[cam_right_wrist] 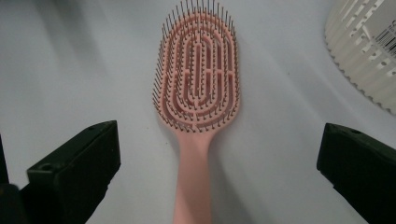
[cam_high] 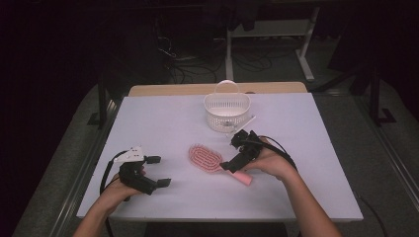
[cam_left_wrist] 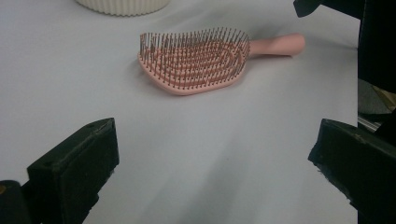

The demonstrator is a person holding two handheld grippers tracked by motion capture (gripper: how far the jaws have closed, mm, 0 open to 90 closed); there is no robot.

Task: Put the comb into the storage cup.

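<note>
Bristles up, the pink hairbrush [cam_right_wrist: 198, 88] lies on the table [cam_high: 163, 118]; the right gripper [cam_right_wrist: 217, 172] gapes astride its handle, the left gripper [cam_high: 159, 171] idle, released. From above, a white basket [cam_high: 227, 112] beyond.

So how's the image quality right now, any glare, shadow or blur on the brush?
High view: table well lit, surroundings dark, hairbrush small and soft. Left gripper view: bristles sharp, near jaws blurred. Right gripper view: brush crisp, soft shadow beside its handle, basket slightly blurred at the edge; no glare.
</note>
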